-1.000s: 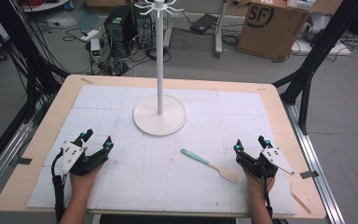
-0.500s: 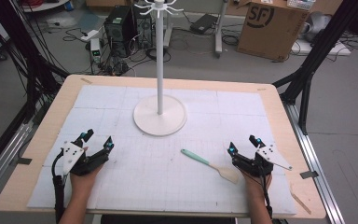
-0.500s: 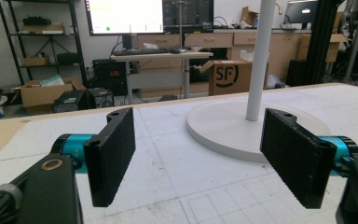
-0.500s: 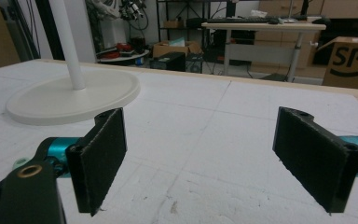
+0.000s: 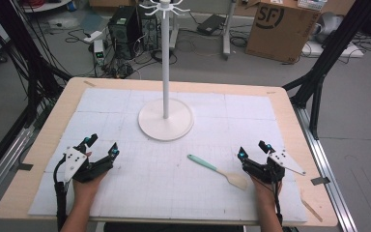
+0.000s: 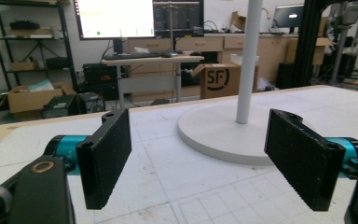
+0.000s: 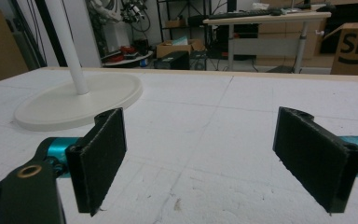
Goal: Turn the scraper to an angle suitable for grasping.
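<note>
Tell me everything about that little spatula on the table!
The spatula has a thin mint-green handle and a pale, cream-coloured flat blade; it looks like plastic or silicone. It lies flat on the white gridded mat, slanting, with the handle end pointing toward the white stand's round base and the blade nearest the right gripper. That gripper is open and close beside the blade, but nothing holds the spatula.

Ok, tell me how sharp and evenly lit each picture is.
High view: even, soft light, faint shadows under the white round-based stand, and the mint-handled wooden spatula is slightly soft. Left gripper view: the left tool pads are crisp, the bright monitor behind is blown out. Right gripper view: the right tool is sharp, the background shelves blurred.
</note>
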Demonstrator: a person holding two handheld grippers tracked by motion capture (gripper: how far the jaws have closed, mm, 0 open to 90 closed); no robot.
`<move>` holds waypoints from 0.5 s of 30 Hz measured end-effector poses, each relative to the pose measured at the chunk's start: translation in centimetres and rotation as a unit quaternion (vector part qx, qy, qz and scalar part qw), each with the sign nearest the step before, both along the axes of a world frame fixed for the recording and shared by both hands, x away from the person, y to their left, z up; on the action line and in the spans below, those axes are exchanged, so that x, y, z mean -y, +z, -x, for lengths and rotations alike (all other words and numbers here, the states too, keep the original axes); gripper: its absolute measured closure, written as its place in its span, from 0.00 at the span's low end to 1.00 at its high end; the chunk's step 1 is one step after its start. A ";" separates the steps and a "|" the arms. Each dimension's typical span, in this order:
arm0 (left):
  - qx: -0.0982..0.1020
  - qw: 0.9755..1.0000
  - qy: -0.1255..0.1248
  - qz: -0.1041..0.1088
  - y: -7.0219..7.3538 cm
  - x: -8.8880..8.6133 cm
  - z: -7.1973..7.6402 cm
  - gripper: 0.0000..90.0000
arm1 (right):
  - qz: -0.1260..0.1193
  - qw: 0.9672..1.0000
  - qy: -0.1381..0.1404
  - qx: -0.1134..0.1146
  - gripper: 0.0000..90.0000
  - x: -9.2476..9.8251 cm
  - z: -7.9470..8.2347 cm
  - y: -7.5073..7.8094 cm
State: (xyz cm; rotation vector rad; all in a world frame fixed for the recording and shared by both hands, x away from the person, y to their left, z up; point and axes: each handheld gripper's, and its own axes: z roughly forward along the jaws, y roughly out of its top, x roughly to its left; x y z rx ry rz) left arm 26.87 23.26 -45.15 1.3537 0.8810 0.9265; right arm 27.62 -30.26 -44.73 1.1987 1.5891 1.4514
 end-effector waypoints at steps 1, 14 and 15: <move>-0.002 1.000 -0.004 0.001 0.0 0.0 0.1 0.25 | 0.002 1.000 0.001 -0.001 0.18 0.0 0.0 0.0; 0.003 0.999 -0.033 0.001 0.1 0.1 0.1 0.25 | 0.008 1.000 0.004 0.002 0.18 -0.1 0.2 0.0; 0.002 0.999 -0.033 0.001 0.1 0.1 0.1 0.25 | 0.009 1.000 0.006 -0.001 0.18 -0.1 0.2 0.0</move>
